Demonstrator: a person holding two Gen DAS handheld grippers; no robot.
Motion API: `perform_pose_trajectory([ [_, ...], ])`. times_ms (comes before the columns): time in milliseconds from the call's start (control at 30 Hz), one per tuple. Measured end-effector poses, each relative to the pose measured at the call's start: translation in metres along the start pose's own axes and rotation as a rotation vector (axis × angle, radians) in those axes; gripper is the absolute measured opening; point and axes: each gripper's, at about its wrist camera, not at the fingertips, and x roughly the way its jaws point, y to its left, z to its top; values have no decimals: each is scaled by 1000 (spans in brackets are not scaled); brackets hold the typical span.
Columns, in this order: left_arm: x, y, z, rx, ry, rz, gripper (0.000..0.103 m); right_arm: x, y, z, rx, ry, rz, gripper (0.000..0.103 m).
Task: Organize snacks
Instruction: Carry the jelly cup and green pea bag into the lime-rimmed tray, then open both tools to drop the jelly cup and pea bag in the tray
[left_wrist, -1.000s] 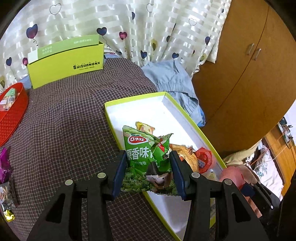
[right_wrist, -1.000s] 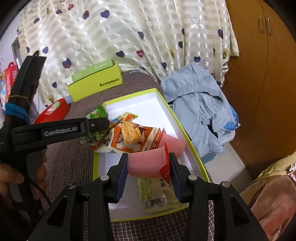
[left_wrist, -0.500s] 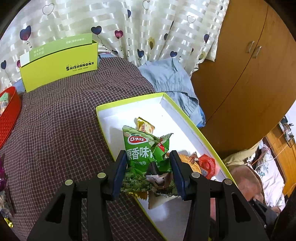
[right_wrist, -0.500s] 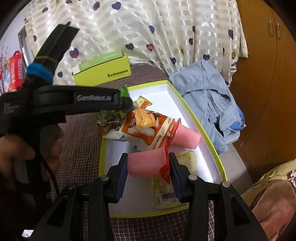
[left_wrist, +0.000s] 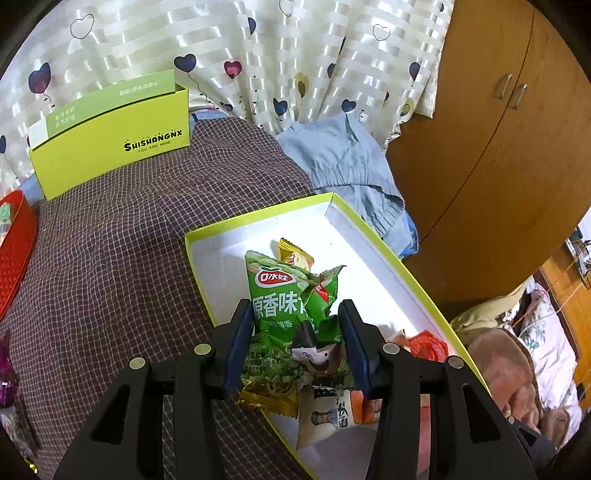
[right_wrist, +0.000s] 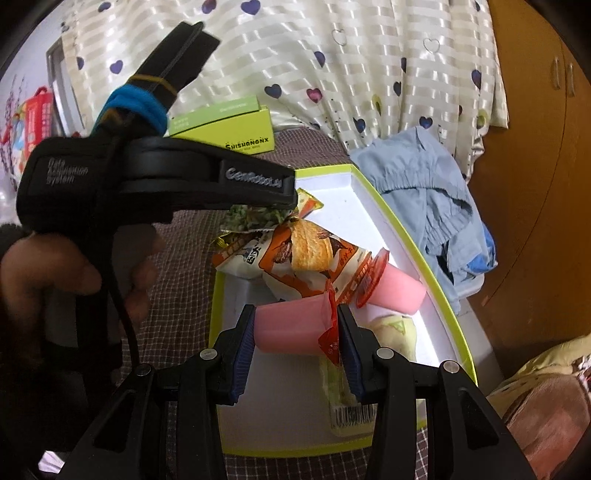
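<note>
My left gripper (left_wrist: 295, 332) is shut on a green pea snack bag (left_wrist: 288, 306) and holds it over the near left part of the open lime-rimmed white box (left_wrist: 369, 236). My right gripper (right_wrist: 297, 332) is shut on a pink jelly cup (right_wrist: 288, 325) over the box's (right_wrist: 402, 221) near end. In the box lie an orange-and-white snack bag (right_wrist: 295, 254), a second pink cup (right_wrist: 399, 288), a pale green packet (right_wrist: 391, 332) and a small gold packet (left_wrist: 293, 253). The left gripper's body (right_wrist: 207, 184) fills the left of the right wrist view.
A lime lid box marked SHISHANGNX (left_wrist: 110, 136) stands at the back of the checked cloth (left_wrist: 110, 240). A red basket (left_wrist: 14, 251) is at the left edge. Blue clothing (left_wrist: 347, 162) lies behind the box. A wooden wardrobe (left_wrist: 498, 129) stands at the right.
My left gripper with the green bag has moved further over the box. My right gripper with the pink cup has come closer to the box's near end.
</note>
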Motion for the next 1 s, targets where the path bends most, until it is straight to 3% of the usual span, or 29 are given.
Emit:
perform_pose_trajectory([
  [567, 4, 6, 6, -19, 6, -26, 50, 2, 10, -10, -37, -14, 18, 41],
  [733, 2, 6, 3, -20, 8, -34, 58, 1, 9, -11, -20, -15, 16, 41],
  [1000, 0, 7, -1, -24, 11, -39, 59, 2, 9, -12, -12, -4, 11, 42],
])
